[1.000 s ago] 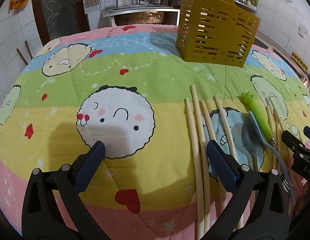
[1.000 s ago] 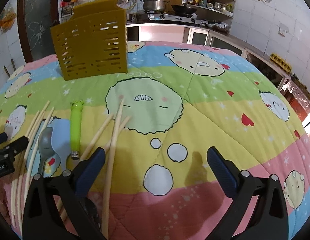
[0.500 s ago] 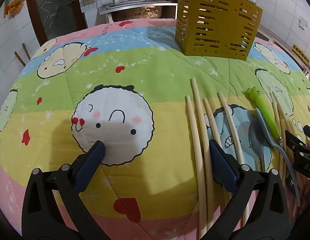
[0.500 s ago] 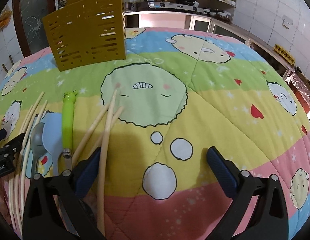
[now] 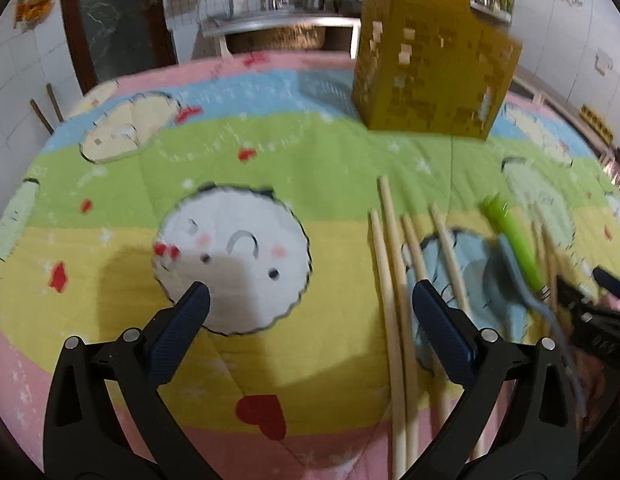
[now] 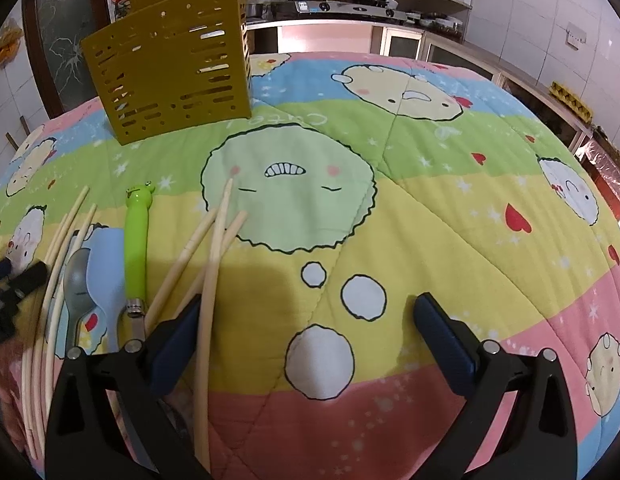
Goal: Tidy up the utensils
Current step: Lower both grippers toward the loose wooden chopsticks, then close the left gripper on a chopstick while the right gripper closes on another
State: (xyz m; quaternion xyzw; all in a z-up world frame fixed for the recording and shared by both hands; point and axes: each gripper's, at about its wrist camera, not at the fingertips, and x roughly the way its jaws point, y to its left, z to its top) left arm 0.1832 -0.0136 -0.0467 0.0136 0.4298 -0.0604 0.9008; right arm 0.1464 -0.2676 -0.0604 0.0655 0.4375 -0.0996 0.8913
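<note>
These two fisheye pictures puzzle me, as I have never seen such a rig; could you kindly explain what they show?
A person holds a pair of hand-held tongs in each hand, with a camera looking along the fingers. One picture looks from the left tongs, the other from the right tongs. Both are open and hold nothing. On the cartoon quilt lie wooden chopsticks, a green frog-handled utensil, a grey spoon and a blue spoon. Behind stands a yellow slotted utensil holder.

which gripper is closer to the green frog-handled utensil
Right. The right gripper is open, its left finger just beside the green utensil; the left gripper sits farther left, beyond the chopsticks.
</note>
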